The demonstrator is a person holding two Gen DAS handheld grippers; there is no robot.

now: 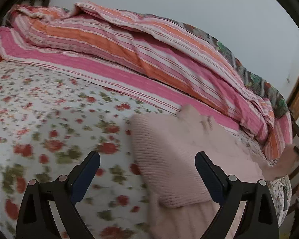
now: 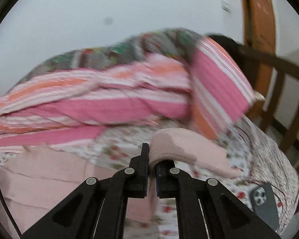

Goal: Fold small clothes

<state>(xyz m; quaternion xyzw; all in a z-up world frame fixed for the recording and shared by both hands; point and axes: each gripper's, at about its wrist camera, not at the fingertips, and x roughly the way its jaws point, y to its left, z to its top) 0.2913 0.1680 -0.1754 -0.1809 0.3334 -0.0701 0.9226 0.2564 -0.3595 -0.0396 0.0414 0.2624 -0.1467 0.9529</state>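
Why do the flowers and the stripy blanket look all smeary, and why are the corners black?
Left wrist view: the flowered sheet smears from motion blur, while the striped quilt stays fairly sharp. Right wrist view: the quilt and pink garment blur. Both views: the fisheye lens bends edges and leaves black corners; light is soft, without glare.

Floral bedsheet (image 1: 49, 119) blurred; phone (image 2: 266, 205) partly cut off.
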